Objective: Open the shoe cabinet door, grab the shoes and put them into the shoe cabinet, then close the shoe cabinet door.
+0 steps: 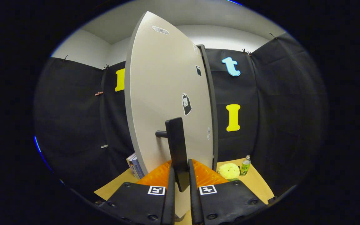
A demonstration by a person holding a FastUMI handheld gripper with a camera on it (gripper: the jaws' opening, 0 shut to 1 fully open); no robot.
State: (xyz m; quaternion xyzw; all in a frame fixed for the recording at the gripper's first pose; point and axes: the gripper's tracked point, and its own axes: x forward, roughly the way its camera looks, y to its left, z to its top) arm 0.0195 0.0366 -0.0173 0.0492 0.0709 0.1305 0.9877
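The shoe cabinet door (161,93) is a tall pale grey panel swung open towards me, seen at an angle with its hinge edge against the dark cabinet frame (210,103) on the right. A black bar handle (177,147) stands off the door on a short peg. My gripper (180,175) is shut on the lower end of that handle, one finger on each side of the bar. A few small stickers mark the door face. The cabinet's inside is hidden behind the door.
Just right of the cabinet frame a yellow plush toy (229,171) and a small green-labelled bottle (245,165) rest on the tan tabletop (258,184). Several books (134,165) lean behind the door's left lower edge. Black cloth walls close in all round.
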